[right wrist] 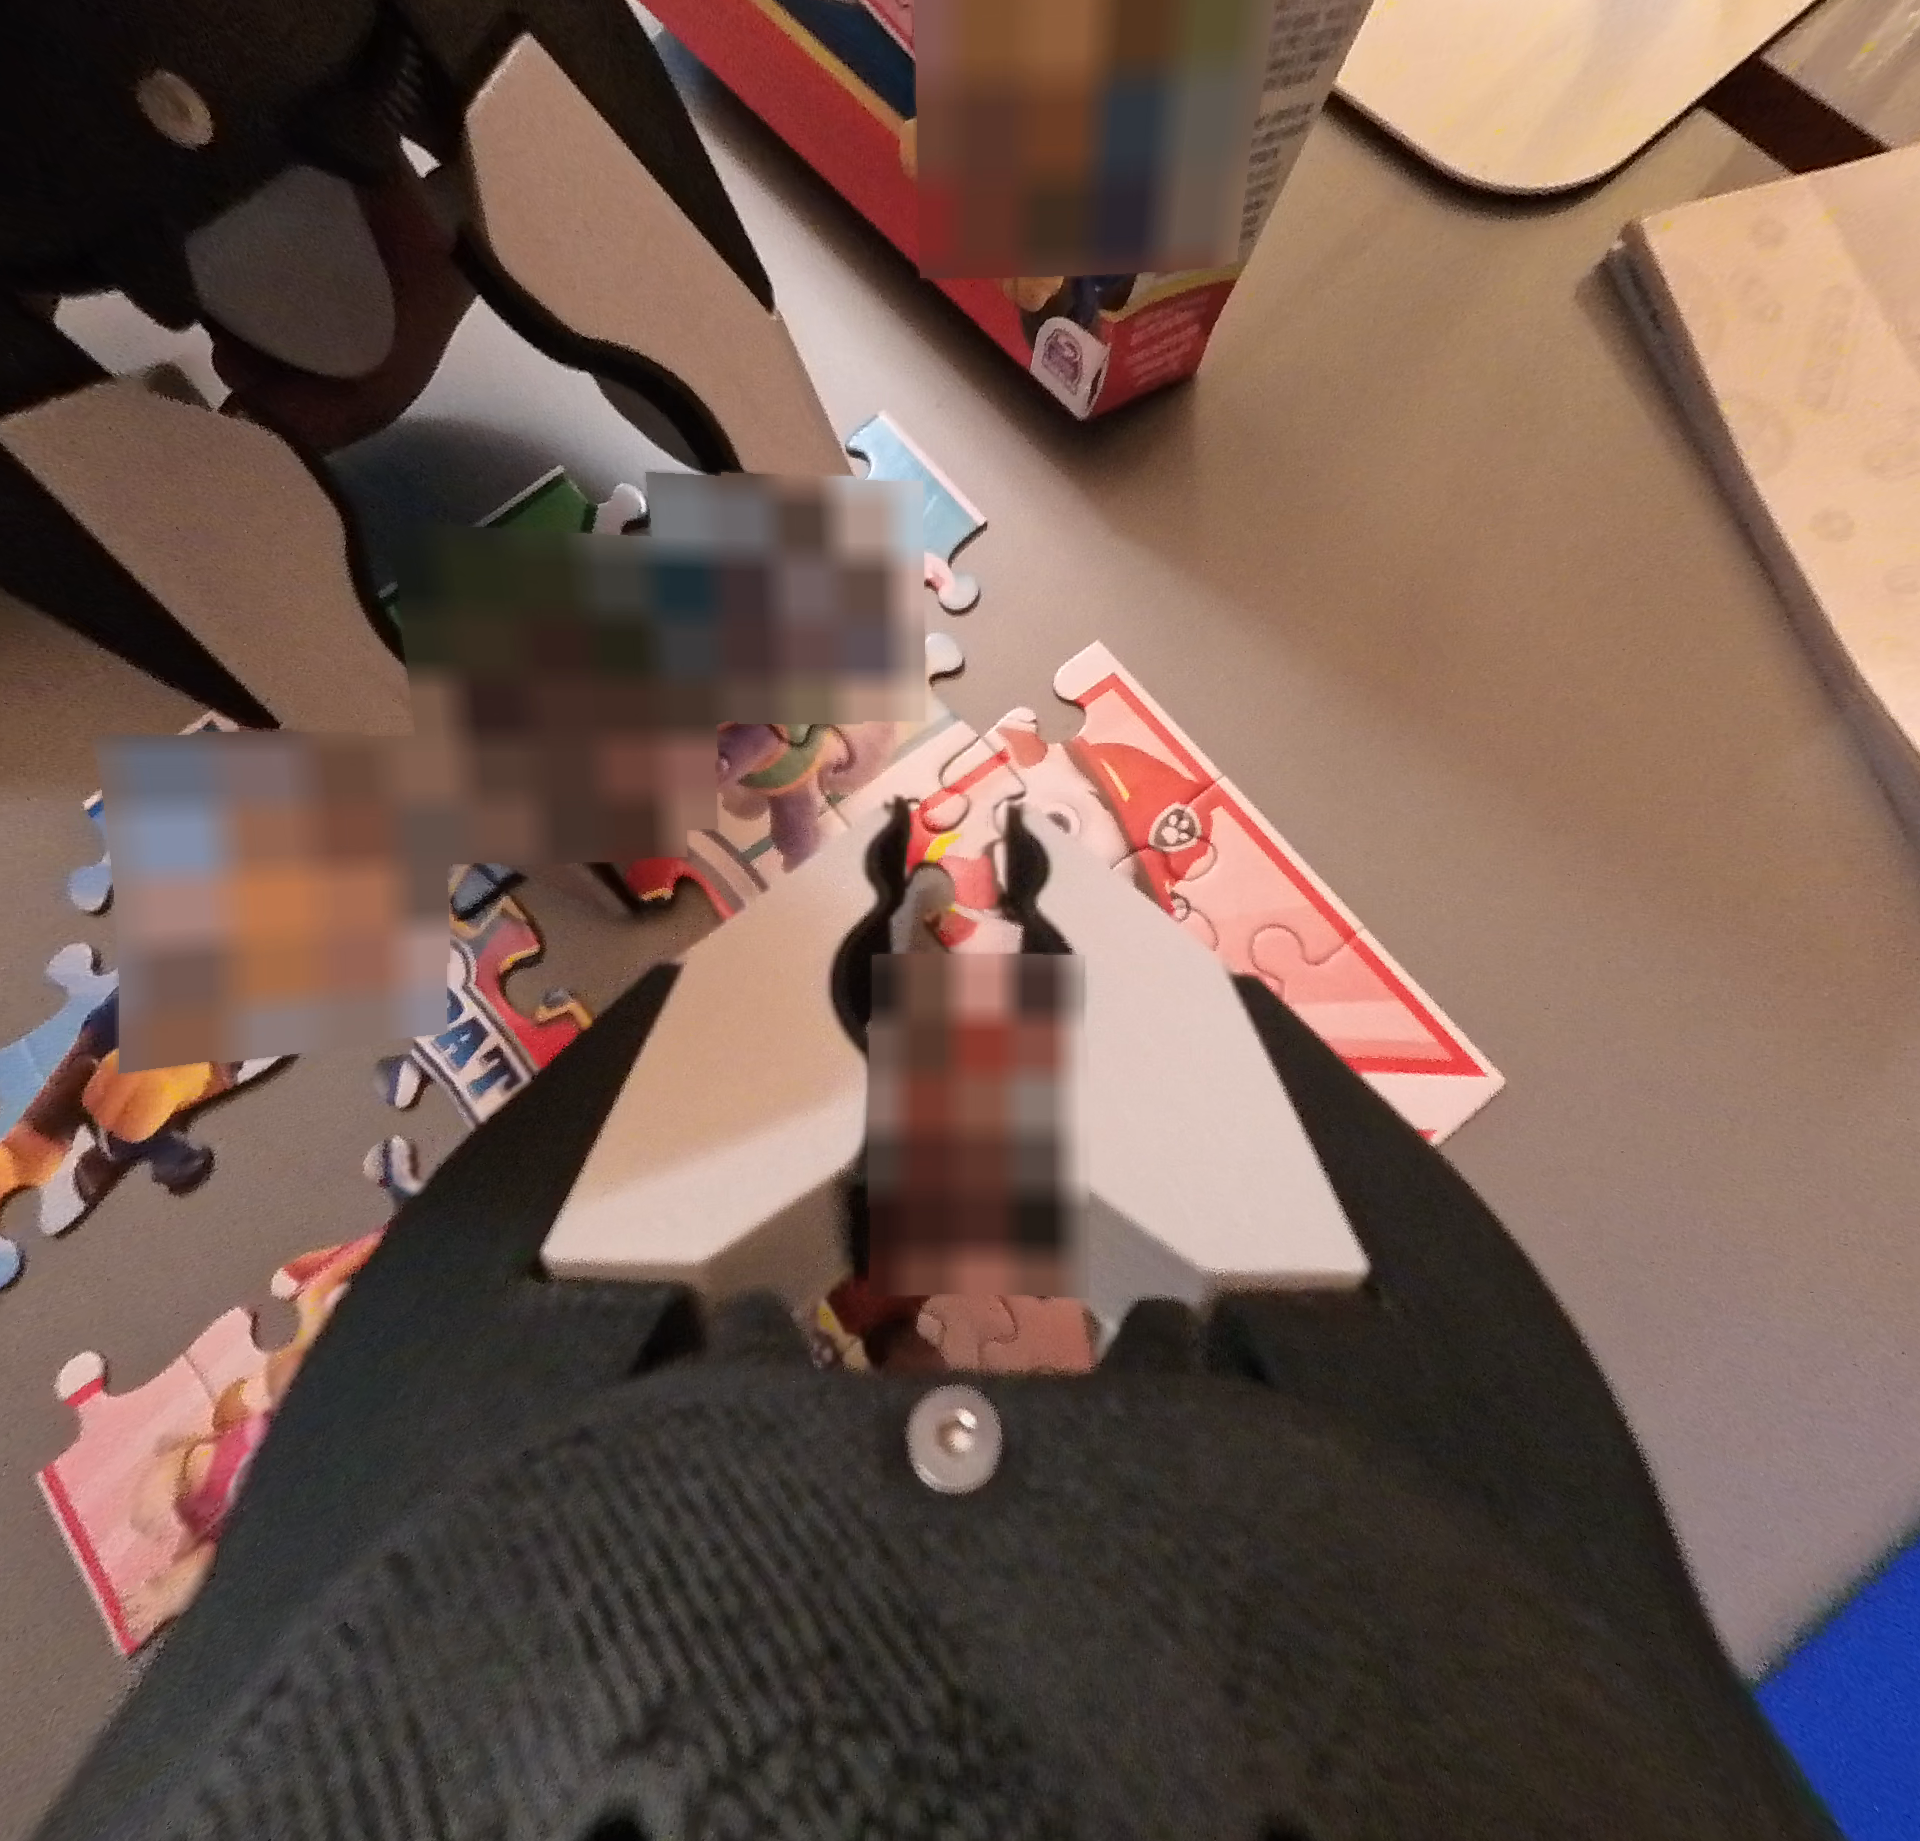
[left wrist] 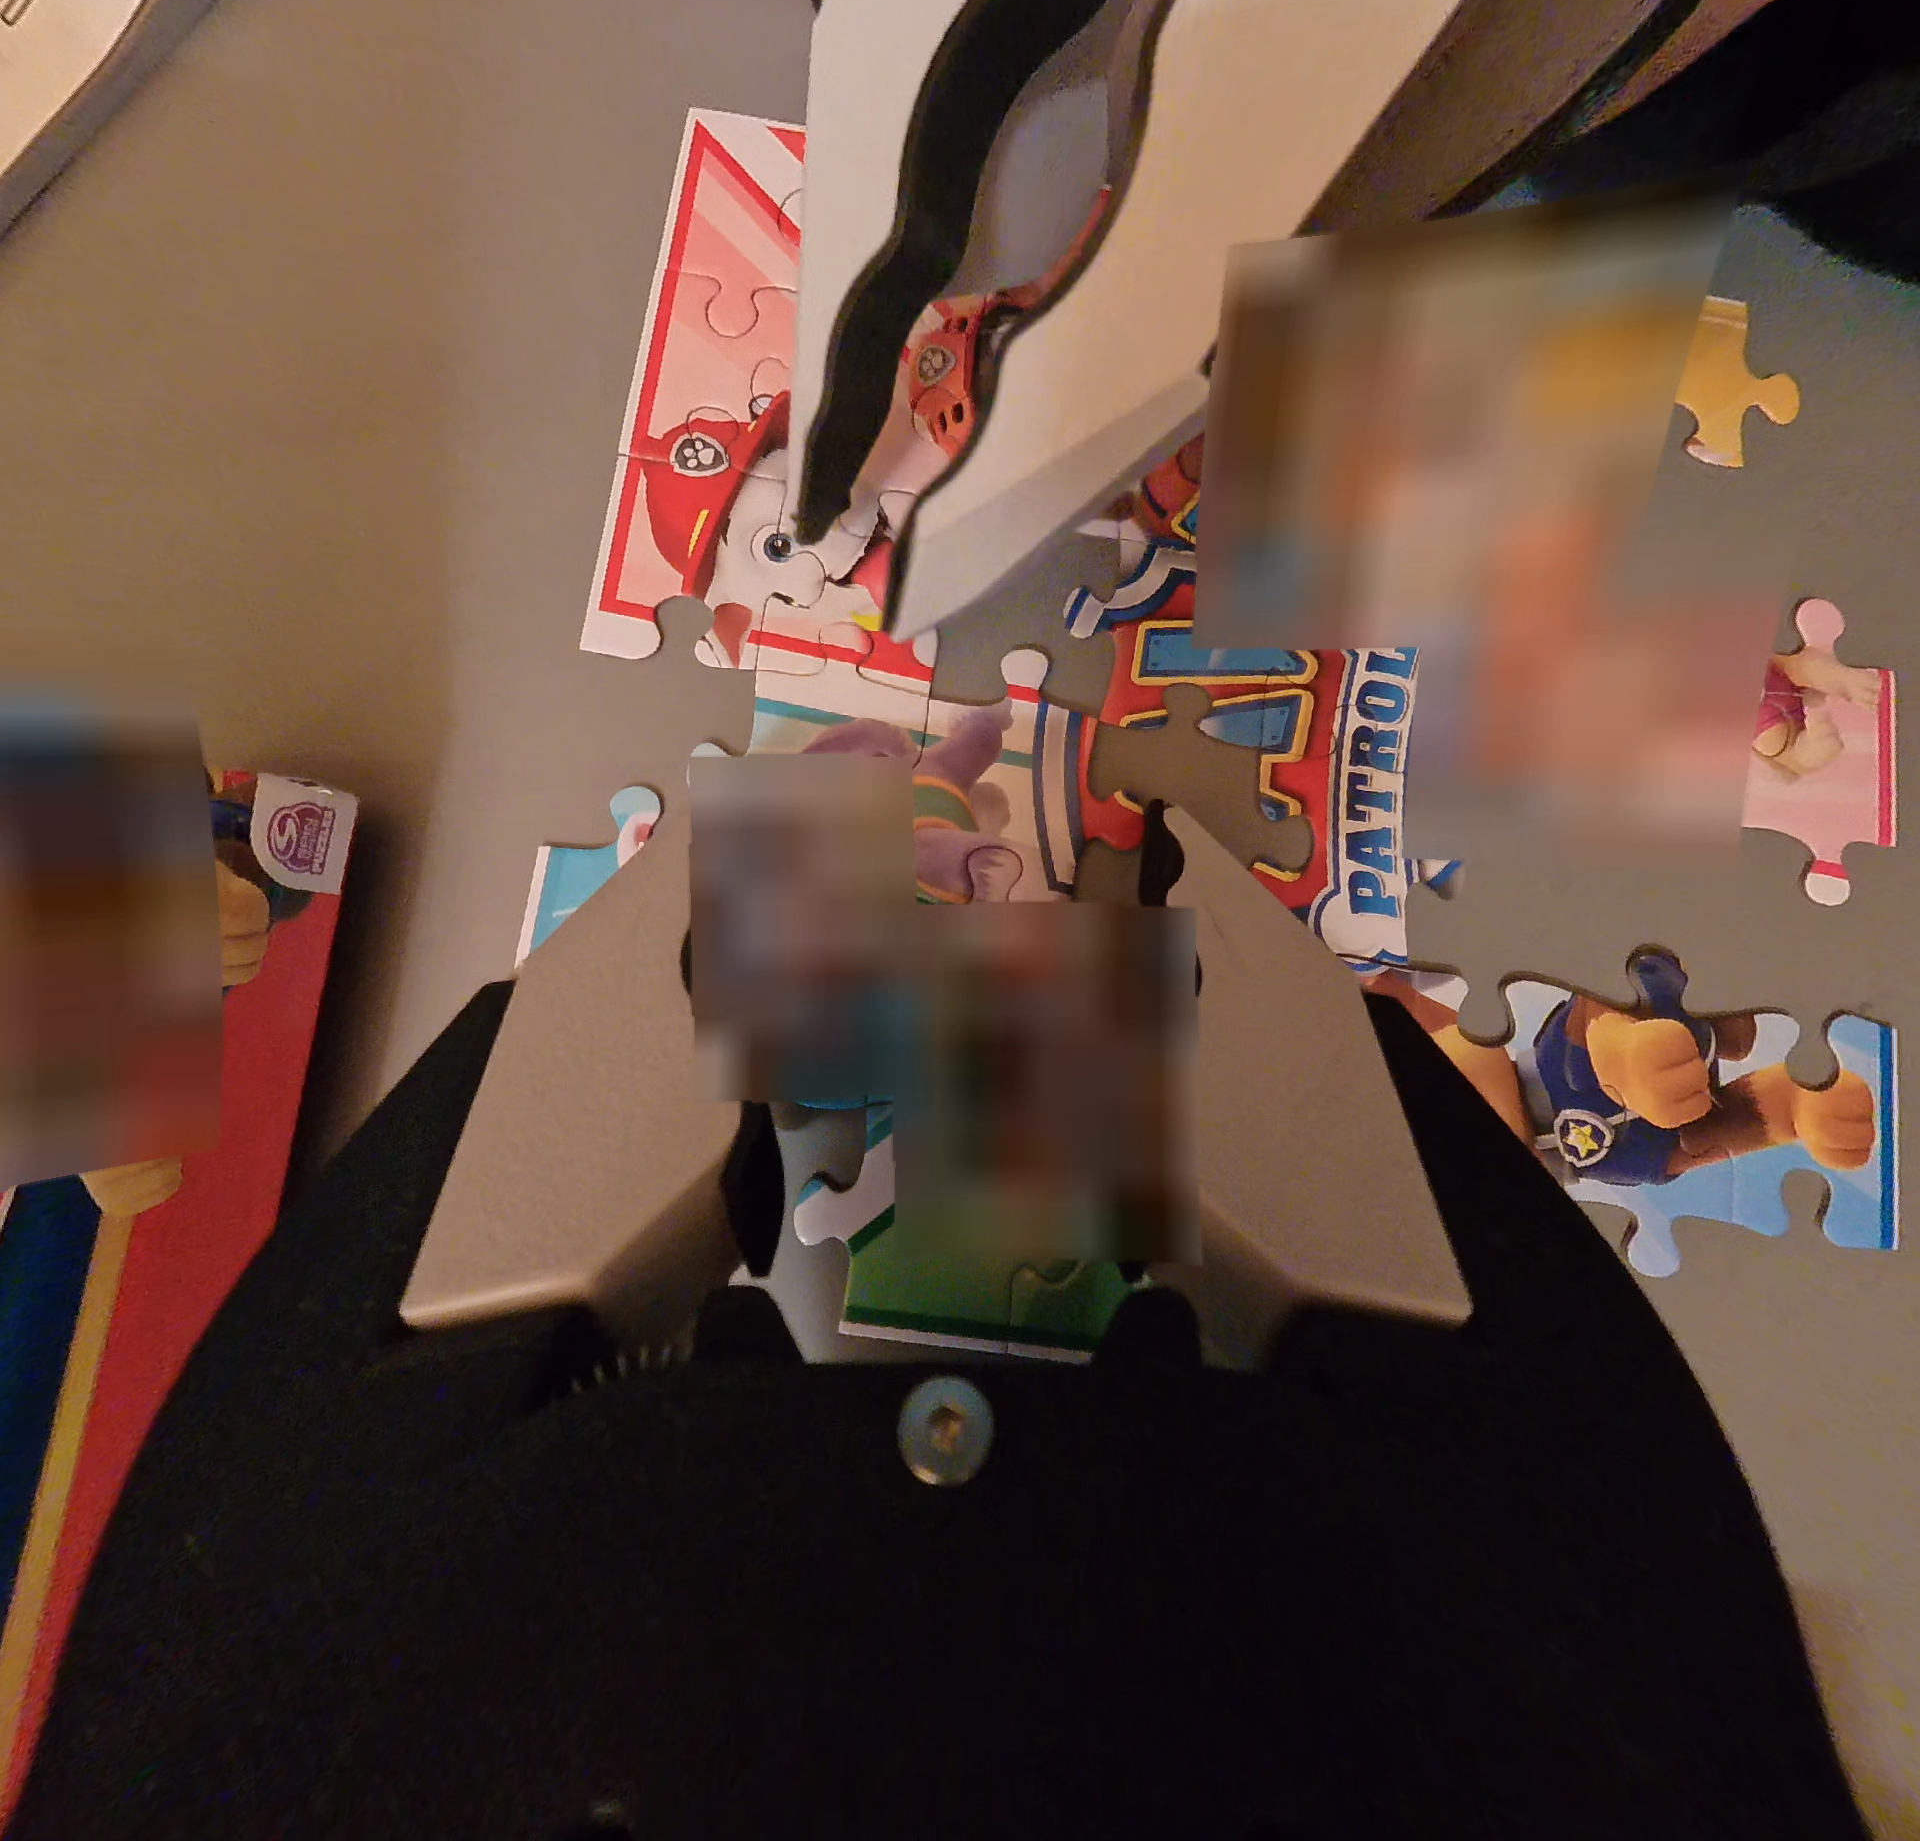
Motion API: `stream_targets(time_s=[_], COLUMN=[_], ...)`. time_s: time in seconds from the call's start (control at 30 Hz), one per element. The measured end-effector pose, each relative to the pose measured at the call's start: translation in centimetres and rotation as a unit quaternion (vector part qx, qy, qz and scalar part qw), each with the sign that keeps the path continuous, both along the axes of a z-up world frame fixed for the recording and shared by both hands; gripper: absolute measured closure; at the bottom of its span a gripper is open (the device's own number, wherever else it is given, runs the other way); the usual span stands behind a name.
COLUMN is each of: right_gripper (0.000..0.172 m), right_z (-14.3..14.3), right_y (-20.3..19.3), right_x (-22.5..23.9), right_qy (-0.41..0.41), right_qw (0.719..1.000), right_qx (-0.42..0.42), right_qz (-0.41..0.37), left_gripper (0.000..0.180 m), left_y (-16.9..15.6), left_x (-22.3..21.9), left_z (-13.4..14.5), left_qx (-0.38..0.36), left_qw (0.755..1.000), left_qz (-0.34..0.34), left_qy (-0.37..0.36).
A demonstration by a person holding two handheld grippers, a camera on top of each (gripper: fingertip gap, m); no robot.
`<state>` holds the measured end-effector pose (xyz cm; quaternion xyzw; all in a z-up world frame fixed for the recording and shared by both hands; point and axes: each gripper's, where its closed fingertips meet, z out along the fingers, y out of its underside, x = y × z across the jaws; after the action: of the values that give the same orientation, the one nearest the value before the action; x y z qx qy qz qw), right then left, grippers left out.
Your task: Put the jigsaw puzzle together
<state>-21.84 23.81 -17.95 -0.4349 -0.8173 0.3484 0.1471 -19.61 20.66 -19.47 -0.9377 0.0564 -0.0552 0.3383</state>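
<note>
A home or playroom-like setting, judging by the things laid out — a grey tabletop (right wrist: pixel 1403 565) strewn with a half-built children's cartoon jigsaw puzzle (left wrist: pixel 1039 752), its red cardboard box (right wrist: pixel 1122 337) standing nearby. A pale closed book or pad (right wrist: pixel 1787 420) lies at the edge — warm, dim indoor light throughout.

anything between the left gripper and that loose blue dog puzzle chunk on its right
Nothing visible. The left gripper is open over the assembled puzzle; the blue chunk lies flat on the grey table beside it. The right gripper is farther off.
</note>
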Motion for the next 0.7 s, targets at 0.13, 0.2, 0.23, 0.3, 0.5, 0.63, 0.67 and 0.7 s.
stream_targets(time_s=[0.13,0.2,0.23,0.3,0.5,0.63,0.67,0.7], right_gripper=[0.172,0.172,0.172,0.172,0.172,0.172,0.172,0.172], right_z=[0.1,-0.3,-0.8,-1.0,-1.0,-0.4,-0.3,-0.1], right_y=[-0.4,-0.5,-0.4,-0.5,-0.2,-0.6,-0.9,-1.2], right_x=[-0.6,-0.5,-0.5,-0.4,-0.4,0.2,0.6,0.9], right_qy=[0.008,0.000,-0.007,-0.008,-0.006,-0.008,-0.013,-0.017], right_qw=[1.000,1.000,1.000,1.000,1.000,1.000,1.000,0.999], right_qx=[-0.007,-0.002,0.005,0.009,0.012,-0.004,-0.012,-0.020], right_qz=[-0.004,-0.002,-0.001,-0.001,-0.004,0.010,0.019,0.027], left_gripper=[0.107,0.107,0.107,0.107,0.107,0.113,0.116,0.119], left_y=[0.0,0.0,0.0,0.0,-0.2,-0.5,-0.6,-0.6], left_x=[0.0,0.0,0.0,0.0,-0.1,-0.4,-0.5,-0.5], left_z=[0.0,0.0,0.0,0.0,0.8,1.7,1.8,1.8], left_qx=[-0.001,-0.002,-0.002,-0.001,0.011,0.028,0.029,0.031], left_qw=[1.000,1.000,1.000,1.000,1.000,0.999,0.999,0.999], left_qz=[0.000,0.000,0.000,0.000,0.005,0.014,0.016,0.018], left_qy=[0.002,0.002,0.002,0.001,-0.009,-0.021,-0.021,-0.021])
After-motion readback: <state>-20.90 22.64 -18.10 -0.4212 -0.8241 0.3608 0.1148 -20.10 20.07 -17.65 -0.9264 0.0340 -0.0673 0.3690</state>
